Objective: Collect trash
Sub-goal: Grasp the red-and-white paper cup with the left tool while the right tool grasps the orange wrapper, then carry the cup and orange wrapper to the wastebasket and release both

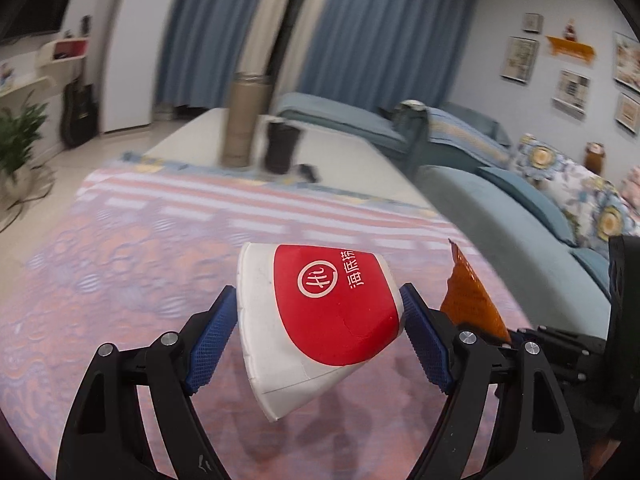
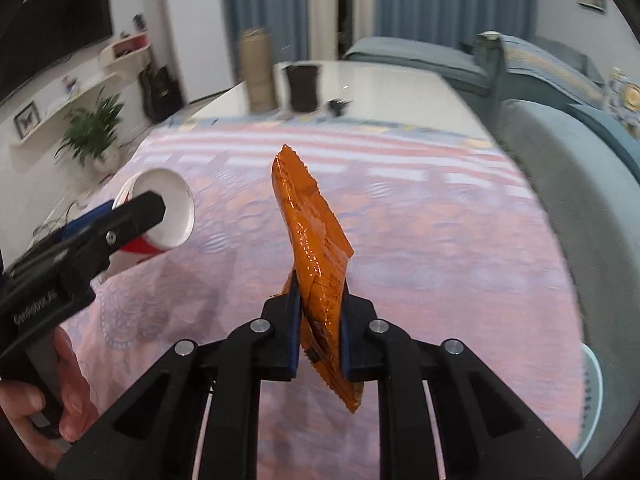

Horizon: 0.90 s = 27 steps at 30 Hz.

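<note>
My left gripper point(image 1: 320, 312) is shut on a red and white paper cup point(image 1: 320, 320), held sideways above the pink patterned cloth point(image 1: 120, 280). The cup also shows in the right wrist view point(image 2: 168, 208) with its open mouth facing the camera, held by the left gripper point(image 2: 132, 216). My right gripper point(image 2: 318, 300) is shut on an orange snack wrapper point(image 2: 316, 248), which stands upright between the blue pads. The wrapper's tip shows at the right in the left wrist view point(image 1: 468, 300).
A tan cylinder point(image 1: 244, 120) and a dark bin point(image 1: 282, 146) stand on the white table point(image 1: 360, 160) beyond the cloth. A teal sofa point(image 1: 520, 220) runs along the right. A pale round object point(image 2: 592, 392) sits at the lower right. A potted plant point(image 2: 94, 128) stands left.
</note>
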### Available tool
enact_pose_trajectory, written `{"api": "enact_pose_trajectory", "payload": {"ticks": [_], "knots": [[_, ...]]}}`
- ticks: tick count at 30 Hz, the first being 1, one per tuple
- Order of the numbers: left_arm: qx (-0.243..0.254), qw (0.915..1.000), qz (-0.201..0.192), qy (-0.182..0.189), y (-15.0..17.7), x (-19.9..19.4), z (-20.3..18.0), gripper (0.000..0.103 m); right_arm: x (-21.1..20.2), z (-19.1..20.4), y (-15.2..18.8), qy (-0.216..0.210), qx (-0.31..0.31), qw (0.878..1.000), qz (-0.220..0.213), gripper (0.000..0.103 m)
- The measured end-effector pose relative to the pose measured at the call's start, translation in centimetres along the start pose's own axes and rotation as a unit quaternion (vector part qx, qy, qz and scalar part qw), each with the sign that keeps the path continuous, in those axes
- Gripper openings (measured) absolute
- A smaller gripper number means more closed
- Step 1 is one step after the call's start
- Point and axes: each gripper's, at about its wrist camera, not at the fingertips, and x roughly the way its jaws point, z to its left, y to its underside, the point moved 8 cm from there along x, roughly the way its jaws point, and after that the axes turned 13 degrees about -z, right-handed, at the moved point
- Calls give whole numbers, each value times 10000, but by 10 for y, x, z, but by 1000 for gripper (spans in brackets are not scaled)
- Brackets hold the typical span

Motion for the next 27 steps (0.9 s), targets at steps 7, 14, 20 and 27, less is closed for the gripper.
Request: {"api": "enact_pose_trajectory", "payload": {"ticks": [7,14,20,27], "knots": [[351,9961,13,803,-4,5,-100,78,-63,-92,-8,717,518,9954,-381,13],[771,9828,154,1670,0,12,-202,78,-121,-196,8,1528,1272,9782,-599,13],[1320,9640,278,2292,19,23,-298,78,-159,-281,39,2080,2002,9551,-671,13],[1700,9451,732,2693,69,51,-373,78,-168,-356,116,2329,3168,9189,-329,13]]}}
